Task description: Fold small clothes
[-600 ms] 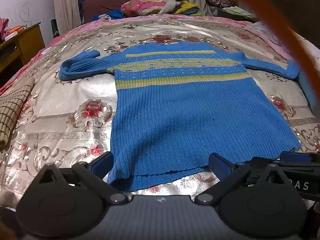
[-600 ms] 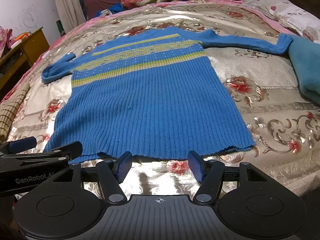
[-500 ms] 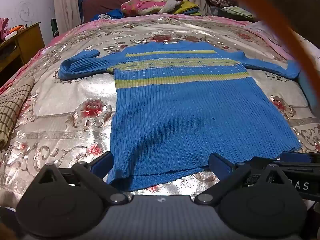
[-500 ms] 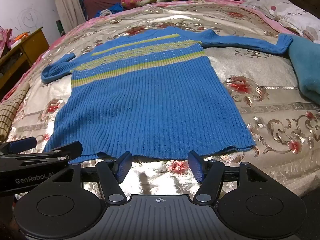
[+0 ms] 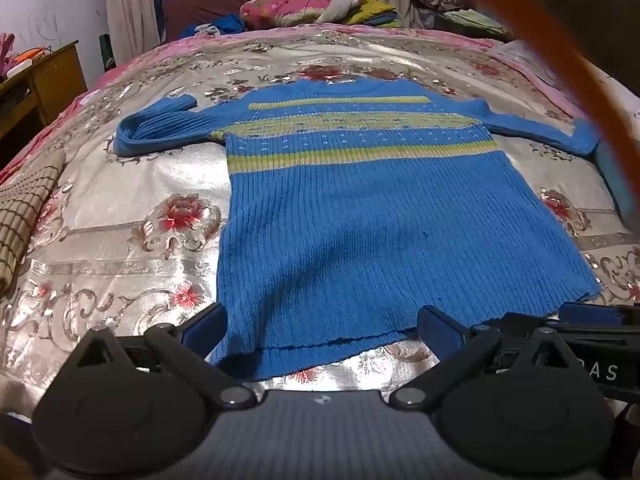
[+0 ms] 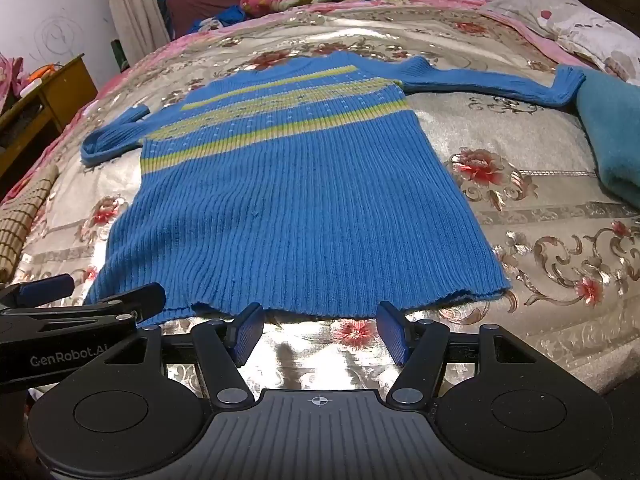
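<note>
A small blue ribbed sweater (image 5: 360,216) with yellow-green chest stripes lies flat on the bed, hem toward me, both sleeves spread out; it also shows in the right wrist view (image 6: 296,208). My left gripper (image 5: 322,330) is open, its fingers wide apart over the hem's left part, holding nothing. My right gripper (image 6: 320,332) is open just short of the hem's middle, empty. The left gripper's side shows at the left of the right wrist view (image 6: 60,316).
The bed has a shiny floral cover (image 5: 120,208). A checked brown cloth (image 5: 24,216) lies at the left edge. A teal cloth (image 6: 612,140) lies at the right by the sleeve cuff. Pillows and piled clothes (image 5: 312,4) are at the far end. A wooden cabinet (image 5: 36,84) stands left.
</note>
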